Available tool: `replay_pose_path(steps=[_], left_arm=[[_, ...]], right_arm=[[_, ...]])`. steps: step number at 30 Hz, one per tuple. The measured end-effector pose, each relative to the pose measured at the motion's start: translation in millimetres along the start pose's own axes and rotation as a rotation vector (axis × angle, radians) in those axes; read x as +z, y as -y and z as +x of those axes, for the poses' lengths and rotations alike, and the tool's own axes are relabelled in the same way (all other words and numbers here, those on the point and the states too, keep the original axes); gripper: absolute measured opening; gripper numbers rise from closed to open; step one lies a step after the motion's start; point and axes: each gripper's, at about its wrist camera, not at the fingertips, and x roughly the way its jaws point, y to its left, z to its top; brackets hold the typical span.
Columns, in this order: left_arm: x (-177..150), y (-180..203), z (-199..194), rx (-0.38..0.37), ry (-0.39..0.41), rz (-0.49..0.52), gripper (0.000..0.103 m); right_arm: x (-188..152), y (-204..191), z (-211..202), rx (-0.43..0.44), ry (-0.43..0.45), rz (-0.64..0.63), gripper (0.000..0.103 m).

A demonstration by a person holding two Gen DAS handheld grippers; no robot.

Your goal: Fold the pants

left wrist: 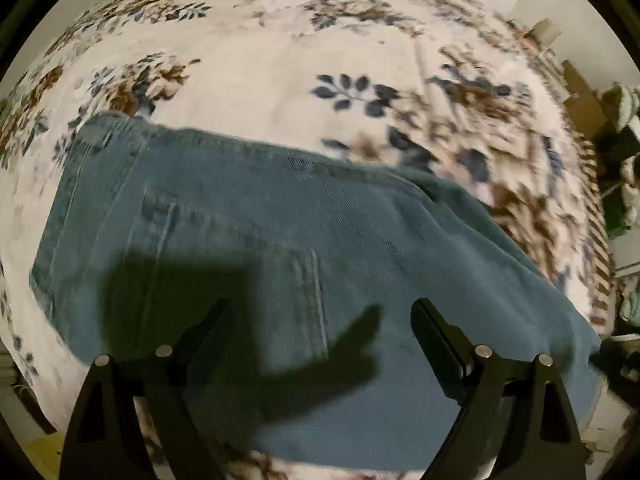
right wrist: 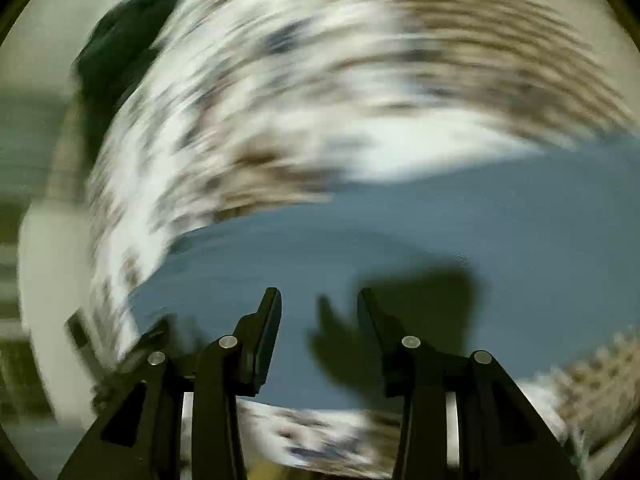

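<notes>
1. Two grippers hang over a pair of blue jeans spread on a bed under a floral blanket; neither holds any cloth.
2. What could go wrong: the right-wrist view is badly smeared, so that hand looks to be swinging fast. A quick grab from there might pinch only the top layer of denim, or catch the blanket with it, and drag the fold crooked.
3. A second risk, as I judge it: the jeans run off past the right fingers of the left gripper toward the bed's edge, so a one-sided lift could let that end slide off the bed.
4. Left gripper: its fingers are spread wide, with denim showing in the gap between them. They seem to sit just above the cloth, throwing a shadow onto it, and grip nothing. I cannot tell whether the tips brush the fabric.
5. Right gripper: fingers parted, more narrowly than the left pair, and empty, with blue denim ahead of and beneath the tips. Its shadow falls on the cloth just beyond the right finger.
6. Seams and what may be a pocket lie ahead and left of the left fingers, but the blur keeps me from saying which end is the waist.
</notes>
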Motion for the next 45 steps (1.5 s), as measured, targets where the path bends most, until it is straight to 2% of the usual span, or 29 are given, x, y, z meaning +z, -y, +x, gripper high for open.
replay_pose_path(steps=[2, 4, 5, 8, 10, 11, 12, 14, 18, 21, 23, 24, 26, 28, 29, 31, 32, 33, 35, 38, 42, 45], left_arm=[[13, -1, 11, 0.02, -0.015, 0.003, 0.089], [23, -6, 18, 0.031, -0.016, 0.015, 0.089], [27, -9, 21, 0.034, -0.018, 0.022, 0.089], [32, -19, 33, 0.003, -0.044, 0.022, 0.089], [32, -24, 38, -0.025, -0.049, 0.015, 0.095], [32, -25, 41, -0.048, -0.049, 0.017, 0.099], [32, -25, 44, -0.073, -0.047, 0.028, 0.103], [30, -24, 49, -0.062, -0.046, 0.056, 0.103], [24, -25, 48, -0.063, 0.024, 0.062, 0.103], [21, -28, 46, -0.069, 0.065, 0.058, 0.103], [19, -33, 44, -0.082, 0.079, 0.054, 0.103], [20, -35, 43, -0.089, 0.075, 0.06, 0.103], [23, -34, 37, -0.086, 0.057, 0.085, 0.103], [25, -31, 23, -0.062, 0.082, 0.102, 0.103], [27, -27, 18, -0.05, 0.091, 0.109, 0.103], [25, -21, 4, -0.061, 0.108, 0.127, 0.103], [21, -15, -7, -0.074, 0.121, 0.144, 0.103], [18, -11, -13, -0.079, 0.129, 0.158, 0.103], [7, 6, -26, -0.088, 0.138, 0.203, 0.103], [-15, 34, -36, -0.109, 0.117, 0.257, 0.103], [-49, 83, -28, -0.166, 0.027, 0.318, 0.103], [-74, 126, -17, -0.197, -0.028, 0.378, 0.103]], right_arm=[[26, -54, 43, 0.047, -0.053, -0.104, 0.042], [40, -93, 80, 0.047, -0.115, -0.213, 0.042], [46, -114, 103, 0.019, -0.158, -0.289, 0.042], [54, -160, 156, -0.144, -0.242, -0.522, 0.042], [48, -173, 178, -0.202, -0.303, -0.627, 0.041], [44, -174, 181, -0.214, -0.308, -0.665, 0.027], [42, -174, 180, -0.212, -0.296, -0.695, 0.002], [42, -170, 176, -0.216, -0.272, -0.69, 0.002], [51, -158, 150, -0.162, -0.186, -0.607, 0.001], [51, -148, 143, -0.152, -0.156, -0.569, 0.001], [53, -139, 147, -0.16, -0.158, -0.521, 0.001], [60, -130, 151, -0.147, -0.158, -0.452, 0.001], [63, -130, 162, -0.115, -0.159, -0.395, 0.002], [67, -123, 156, -0.073, -0.172, -0.36, 0.003], [67, -122, 153, -0.052, -0.173, -0.343, 0.009], [62, -115, 134, 0.009, -0.142, -0.288, 0.037], [59, -107, 117, 0.029, -0.104, -0.26, 0.059], [53, -90, 91, 0.042, -0.052, -0.205, 0.069], [39, -60, 56, 0.044, 0.011, -0.111, 0.069], [1, 16, -4, 0.011, 0.114, 0.099, 0.069], [-66, 140, -83, -0.093, 0.267, 0.429, 0.069], [-112, 229, -127, -0.105, 0.373, 0.654, 0.069]])
